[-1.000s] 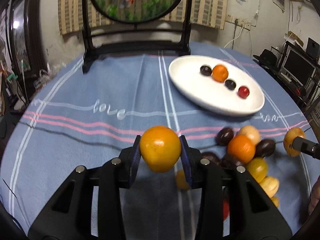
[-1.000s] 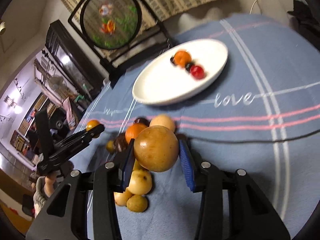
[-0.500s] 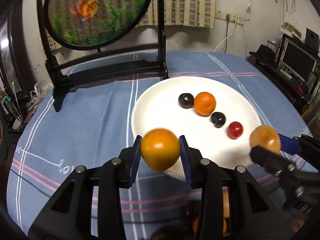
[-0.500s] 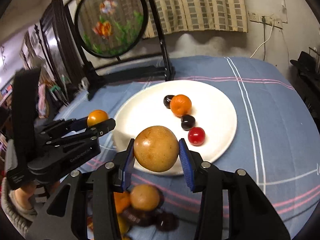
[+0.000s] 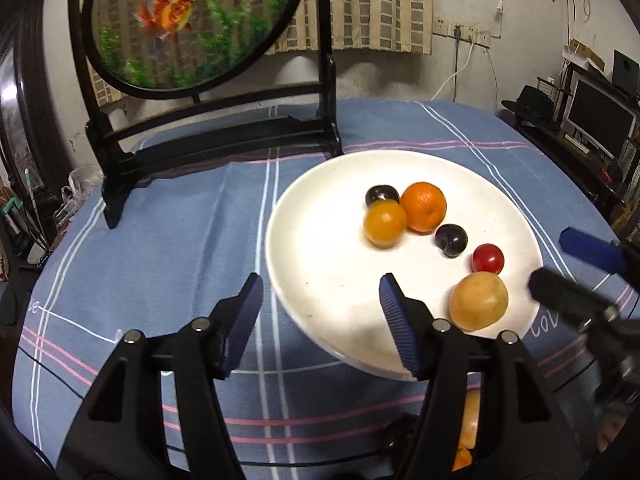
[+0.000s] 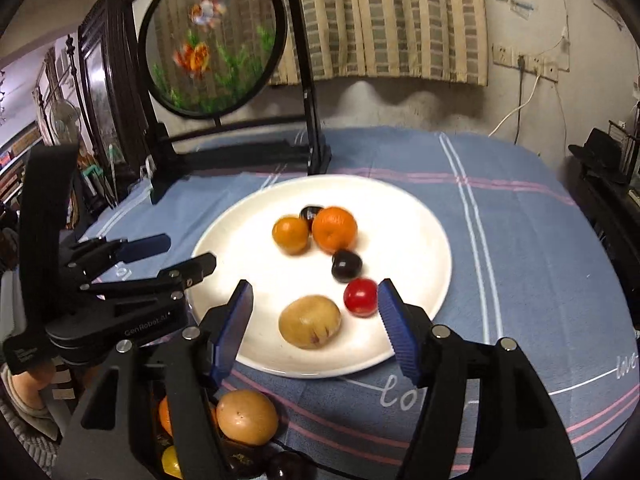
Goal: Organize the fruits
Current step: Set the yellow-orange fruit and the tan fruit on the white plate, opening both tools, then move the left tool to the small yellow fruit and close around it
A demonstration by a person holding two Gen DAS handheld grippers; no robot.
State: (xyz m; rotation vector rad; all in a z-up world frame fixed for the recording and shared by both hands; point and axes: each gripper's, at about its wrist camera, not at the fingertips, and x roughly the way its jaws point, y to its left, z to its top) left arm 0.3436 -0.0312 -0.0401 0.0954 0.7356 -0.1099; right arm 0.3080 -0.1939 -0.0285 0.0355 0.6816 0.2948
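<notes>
A white plate (image 5: 320,280) (image 6: 420,232) holds a small orange fruit (image 5: 385,224) (image 6: 291,235), a larger orange (image 5: 423,207) (image 6: 334,229), two dark plums (image 5: 451,240) (image 6: 346,266), a red cherry tomato (image 5: 487,258) (image 6: 360,297) and a tan round fruit (image 5: 478,301) (image 6: 310,322). My left gripper (image 5: 320,320) is open and empty at the plate's near left rim. My right gripper (image 6: 314,320) is open and empty, its jaws on either side of the tan fruit on the plate. Each gripper shows in the other view, the left (image 6: 176,256) and the right (image 5: 560,268).
A pile of loose fruit lies on the blue tablecloth in front of the plate, with a tan one (image 6: 247,417) on top. A black-framed round fish screen (image 5: 192,24) (image 6: 216,40) stands behind the plate. A wall and a monitor (image 5: 600,116) lie beyond the table.
Both grippers have opened over the plate. The small orange fruit left my left gripper and rolled next to the larger orange. The tan fruit left my right gripper and lies by the tomato.
</notes>
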